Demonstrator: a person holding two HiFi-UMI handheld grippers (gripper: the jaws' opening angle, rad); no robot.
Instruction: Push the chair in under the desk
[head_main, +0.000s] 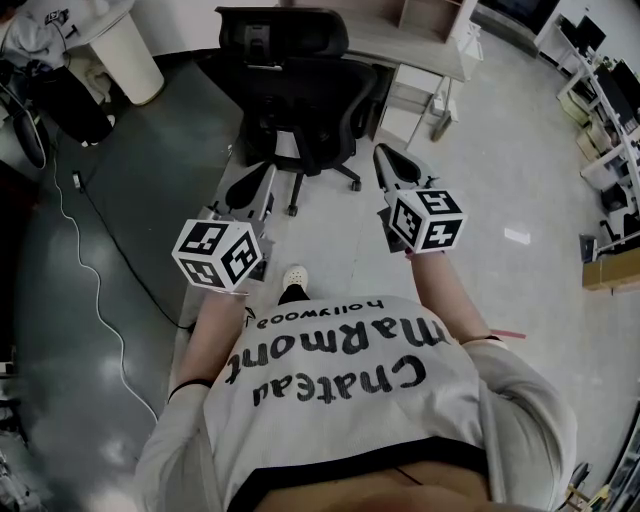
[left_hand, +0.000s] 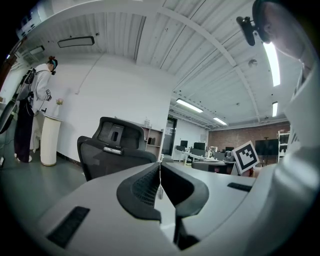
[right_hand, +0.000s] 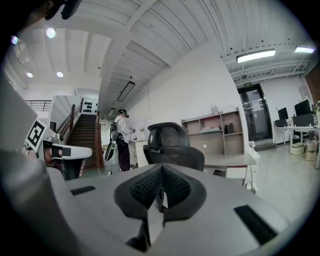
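Open office, pale floor (head_main: 480, 180). Nearest me, the left gripper (head_main: 252, 188) and right gripper (head_main: 396, 166) were both closed tight and empty, short of the black chair (head_main: 300, 100). The chair faced the desk (head_main: 400, 42), backrest toward me. I judged it best to press both tips evenly on the backrest and push straight.

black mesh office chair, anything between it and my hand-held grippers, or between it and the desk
Nothing visible does. Only bare floor separates the black mesh office chair from the left hand-held gripper and right hand-held gripper. Ahead, the light wooden desk looks open; a white drawer unit stands off to one side.
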